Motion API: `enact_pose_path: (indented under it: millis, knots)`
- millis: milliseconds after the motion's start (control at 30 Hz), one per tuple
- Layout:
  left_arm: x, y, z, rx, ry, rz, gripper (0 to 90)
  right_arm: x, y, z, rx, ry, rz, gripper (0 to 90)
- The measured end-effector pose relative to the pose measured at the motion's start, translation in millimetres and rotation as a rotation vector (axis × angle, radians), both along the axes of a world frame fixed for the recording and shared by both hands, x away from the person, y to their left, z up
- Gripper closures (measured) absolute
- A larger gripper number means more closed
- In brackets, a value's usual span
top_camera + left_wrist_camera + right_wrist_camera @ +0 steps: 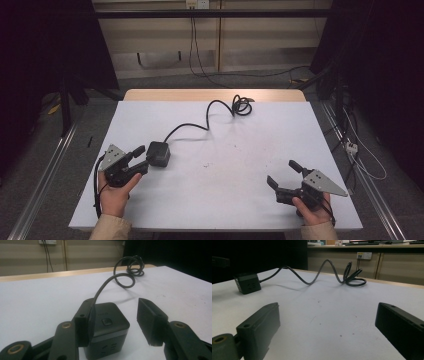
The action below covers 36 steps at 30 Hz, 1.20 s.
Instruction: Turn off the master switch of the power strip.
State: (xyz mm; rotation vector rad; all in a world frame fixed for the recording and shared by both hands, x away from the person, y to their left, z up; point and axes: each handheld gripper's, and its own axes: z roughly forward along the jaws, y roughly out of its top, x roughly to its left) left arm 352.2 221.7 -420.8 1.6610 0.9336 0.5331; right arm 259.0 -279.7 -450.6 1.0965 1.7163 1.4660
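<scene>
black power cube sits left of centre on the white table, its cord coiling toward the far edge. we see the left gripper spread around it, one jaw touching a side; the right gripper rests spread and empty near the right edge. we judge a closing squeeze could twist the cube, the stiff cord tugging it askew.

Dim, slightly soft pictures; the white bench is the brightest area, surroundings fall to black, and shadows are faint and soft.

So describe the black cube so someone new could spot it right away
On the white table, look at its left half, just ahead of the left gripper. The cube sits there between that gripper's open jaws, a small black socket block and the one thing with a cable trailing to a far coil.
</scene>
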Motion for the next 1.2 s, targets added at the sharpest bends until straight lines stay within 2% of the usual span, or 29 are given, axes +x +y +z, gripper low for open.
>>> enact_pose_path:
  millis: [33, 167, 300, 433, 933, 1200]
  knots:
    - [0.4, -0.5, 0.6, 0.016, -0.001, -0.004, 50.2, 0.0, 0.1, 0.0, 0.001, 0.000, 0.000, 5.2]
    - [1.4, 0.7, 1.6, 0.030, -0.013, 0.002, 51.4, -0.1, 0.2, 0.2, 0.001, 0.000, 0.000, 5.3]
    - [2.0, 0.8, 2.1, 0.029, -0.008, 0.002, 52.7, 0.1, 0.1, -0.1, 0.002, 0.000, 0.001, 5.3]
    - [3.5, -0.7, 2.4, 0.023, 0.000, -0.018, 54.2, 0.0, 0.2, 0.1, 0.001, 0.000, 0.002, 5.3]
    - [7.6, -1.7, 3.6, -0.023, 0.029, -0.021, 63.7, 0.0, 0.2, 0.2, -0.001, 0.000, 0.007, 5.4]
    - [10.1, -3.5, 4.7, -0.019, 0.035, -0.026, 66.0, 0.0, -0.2, 0.2, 0.003, 0.002, 0.007, 5.5]
